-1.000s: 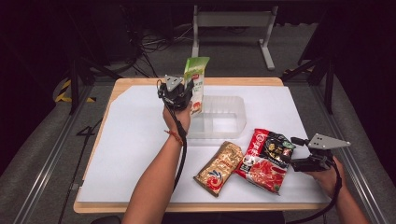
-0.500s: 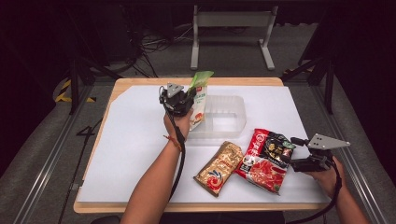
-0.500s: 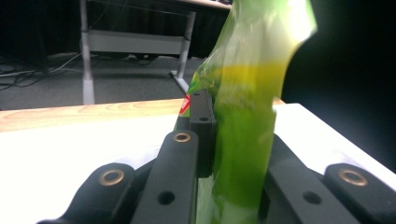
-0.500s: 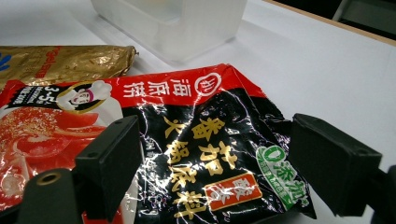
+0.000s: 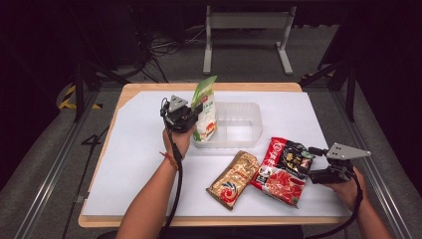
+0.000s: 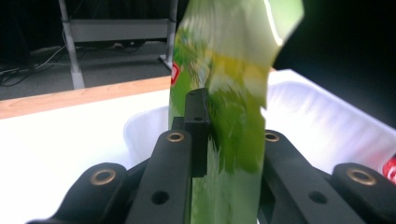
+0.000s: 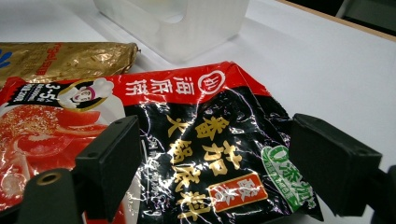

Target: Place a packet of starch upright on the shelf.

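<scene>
left gripper (image 5: 191, 115): clamped on green pouch (image 5: 205, 107); pouch upright, long axis vertical, at clear tub's (image 5: 249, 130) left wall | right gripper (image 5: 309, 160): jaws apart over red packet (image 5: 279, 169) near table's front edge

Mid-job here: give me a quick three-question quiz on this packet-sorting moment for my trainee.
1. True or false: the left gripper is shut on the green packet.
2. The right gripper has its jaws: A) clamped on the gold packet, B) open around a corner of the red-and-black packet, C) inside the clear bin.
3. Fill in: the green packet's lower end is at the ____ end of the clear bin in the high view.

Key: 1 true; 2 B; 3 left.
</scene>
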### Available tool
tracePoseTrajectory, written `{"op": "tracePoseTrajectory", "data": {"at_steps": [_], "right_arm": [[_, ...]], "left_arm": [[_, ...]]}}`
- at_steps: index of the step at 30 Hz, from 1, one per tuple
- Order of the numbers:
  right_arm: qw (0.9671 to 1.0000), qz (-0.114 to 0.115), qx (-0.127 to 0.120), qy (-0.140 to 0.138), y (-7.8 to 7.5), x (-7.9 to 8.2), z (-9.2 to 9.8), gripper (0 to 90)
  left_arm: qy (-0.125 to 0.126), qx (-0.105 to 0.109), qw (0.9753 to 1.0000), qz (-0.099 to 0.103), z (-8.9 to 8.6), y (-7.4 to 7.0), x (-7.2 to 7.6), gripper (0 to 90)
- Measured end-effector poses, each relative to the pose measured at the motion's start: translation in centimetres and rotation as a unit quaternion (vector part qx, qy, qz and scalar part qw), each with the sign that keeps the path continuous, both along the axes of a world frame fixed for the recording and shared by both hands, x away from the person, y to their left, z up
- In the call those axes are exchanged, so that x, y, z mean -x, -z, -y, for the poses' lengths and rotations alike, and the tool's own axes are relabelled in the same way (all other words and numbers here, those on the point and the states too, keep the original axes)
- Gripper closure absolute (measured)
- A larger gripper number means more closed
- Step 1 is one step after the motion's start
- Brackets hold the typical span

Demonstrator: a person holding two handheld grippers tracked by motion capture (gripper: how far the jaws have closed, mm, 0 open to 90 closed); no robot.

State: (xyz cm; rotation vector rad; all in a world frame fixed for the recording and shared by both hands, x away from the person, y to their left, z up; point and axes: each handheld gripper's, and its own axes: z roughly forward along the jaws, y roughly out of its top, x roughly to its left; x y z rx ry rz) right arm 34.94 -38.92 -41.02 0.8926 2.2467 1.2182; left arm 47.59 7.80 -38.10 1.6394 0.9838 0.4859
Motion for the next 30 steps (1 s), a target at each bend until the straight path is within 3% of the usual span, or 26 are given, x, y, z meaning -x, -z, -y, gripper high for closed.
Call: {"op": "tracePoseTrajectory", "data": {"at_steps": [10, 17, 23, 24, 30], "right_arm": [[1.0000, -0.002, 0.001, 0.000, 0.1, 0.0, -0.1, 17.7], [1.0000, -0.003, -0.001, 0.001, 0.1, -0.1, -0.1, 17.8], [1.0000, -0.005, -0.003, -0.002, 0.2, -0.1, -0.1, 18.5], [0.9999, -0.007, -0.008, -0.002, 0.2, -0.2, -0.1, 19.1], [0.9995, -0.019, -0.024, -0.004, 0.3, -0.3, 0.0, 22.1]], "left_arm": [[0.026, -0.049, 0.9984, 0.013, -0.5, 0.8, 1.2, 79.8], [0.032, -0.062, 0.9974, 0.015, -0.7, 1.1, 1.5, 78.4], [0.049, -0.099, 0.9937, 0.023, -0.7, 1.1, 1.9, 75.6], [0.053, -0.101, 0.9932, 0.022, -0.8, 1.1, 1.9, 70.7], [0.076, -0.109, 0.9908, 0.027, -1.4, 1.0, 2.7, 65.4]]}}
